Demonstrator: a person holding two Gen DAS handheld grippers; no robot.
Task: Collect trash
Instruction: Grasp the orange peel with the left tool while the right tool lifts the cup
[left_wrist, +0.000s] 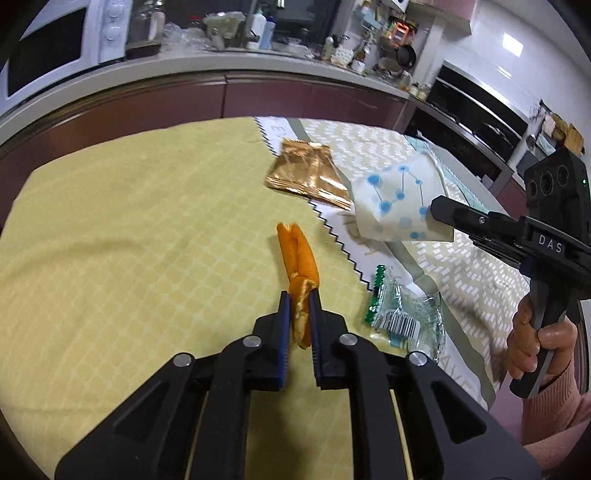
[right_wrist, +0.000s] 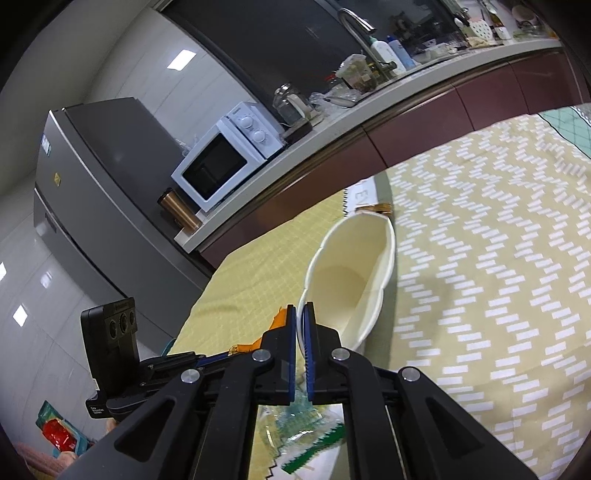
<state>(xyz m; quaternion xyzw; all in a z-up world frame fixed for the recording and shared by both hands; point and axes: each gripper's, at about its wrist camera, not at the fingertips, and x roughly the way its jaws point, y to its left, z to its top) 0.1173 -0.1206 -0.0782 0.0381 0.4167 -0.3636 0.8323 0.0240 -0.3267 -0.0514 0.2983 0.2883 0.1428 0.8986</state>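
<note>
My left gripper (left_wrist: 300, 295) is shut on an orange peel (left_wrist: 299, 254) and holds it above the yellow tablecloth (left_wrist: 129, 240). My right gripper (right_wrist: 301, 314) is shut on the rim of a squashed white paper cup (right_wrist: 351, 277) with blue dots, held in the air; the cup also shows in the left wrist view (left_wrist: 397, 201). A gold foil wrapper (left_wrist: 308, 171) lies on the table beyond the peel. A clear and green plastic wrapper (left_wrist: 402, 314) lies to the right of my left gripper and shows under my right gripper (right_wrist: 306, 435).
A patterned cloth (right_wrist: 498, 295) covers the table's right part. A kitchen counter (left_wrist: 221, 62) with a microwave (right_wrist: 225, 155), bottles and clutter runs behind the table. A grey fridge (right_wrist: 92, 177) stands at the left.
</note>
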